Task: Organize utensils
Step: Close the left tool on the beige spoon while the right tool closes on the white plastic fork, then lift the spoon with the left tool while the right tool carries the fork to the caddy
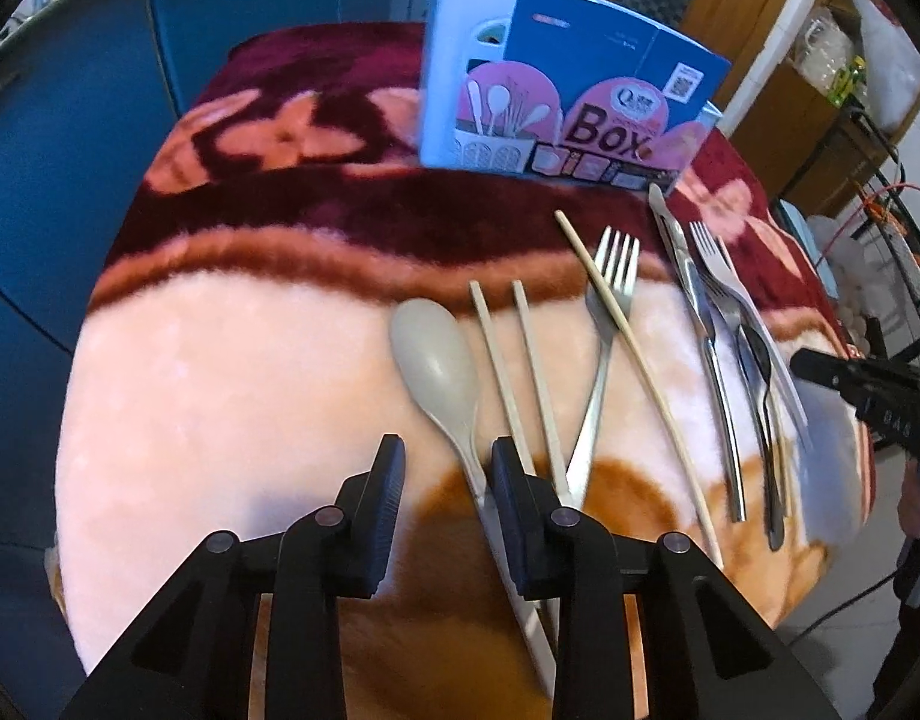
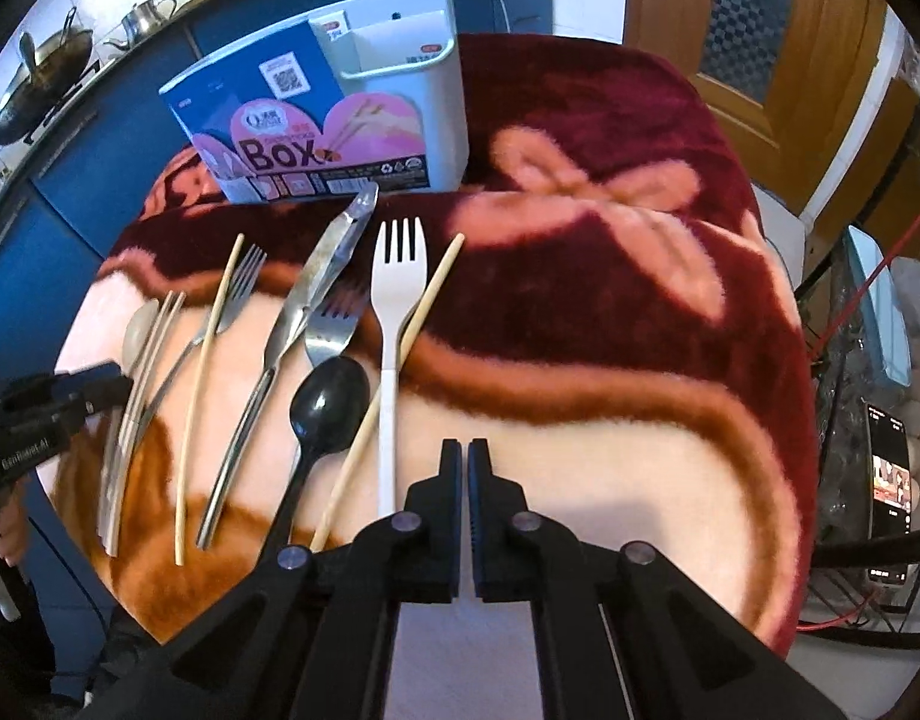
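Now your left tool (image 1: 444, 468) straddles the grey spoon (image 1: 435, 360)'s handle, jaws partly apart; whether the pads press it you cannot tell. Your right tool (image 2: 464, 468) is closed on nothing, just right of the white fork (image 2: 393, 300). Both lie in front of the box (image 1: 550, 90), on the blanket-covered surface (image 1: 249, 360).

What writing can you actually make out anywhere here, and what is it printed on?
"Box": large dark letters on the blue and pink cardboard label wrapped round the white plastic utensil holder.
QR code on the same label: a sign, not readable text.
Small print and red stickers on the holder: too small or blurred.
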`<control>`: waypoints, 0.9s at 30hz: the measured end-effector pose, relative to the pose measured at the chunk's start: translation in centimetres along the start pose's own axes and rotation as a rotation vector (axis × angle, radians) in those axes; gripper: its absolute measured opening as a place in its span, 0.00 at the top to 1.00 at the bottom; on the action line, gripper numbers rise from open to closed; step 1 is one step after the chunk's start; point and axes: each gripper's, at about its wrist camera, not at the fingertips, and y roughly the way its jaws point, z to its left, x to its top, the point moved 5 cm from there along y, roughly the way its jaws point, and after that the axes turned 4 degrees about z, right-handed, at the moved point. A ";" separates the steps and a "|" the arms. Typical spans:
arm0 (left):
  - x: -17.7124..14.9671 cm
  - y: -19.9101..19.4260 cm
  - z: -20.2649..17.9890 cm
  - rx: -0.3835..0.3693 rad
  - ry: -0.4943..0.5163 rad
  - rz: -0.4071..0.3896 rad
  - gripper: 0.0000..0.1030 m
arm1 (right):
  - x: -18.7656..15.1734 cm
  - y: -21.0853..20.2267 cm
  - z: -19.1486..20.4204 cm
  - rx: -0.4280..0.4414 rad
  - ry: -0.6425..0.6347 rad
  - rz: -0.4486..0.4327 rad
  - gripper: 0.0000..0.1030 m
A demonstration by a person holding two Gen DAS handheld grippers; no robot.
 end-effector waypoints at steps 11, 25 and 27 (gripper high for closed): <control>0.3 0.3 -0.1 -0.025 -0.013 -0.007 0.72 | 1.6 -0.1 2.2 0.024 -0.043 -0.009 0.91; 0.7 0.1 0.6 -0.141 -0.048 -0.032 0.90 | 4.3 2.2 2.7 -0.012 -0.067 0.070 0.90; 0.8 -0.2 0.6 -0.152 -0.050 -0.041 0.90 | 4.4 2.4 2.8 -0.010 -0.072 0.087 0.90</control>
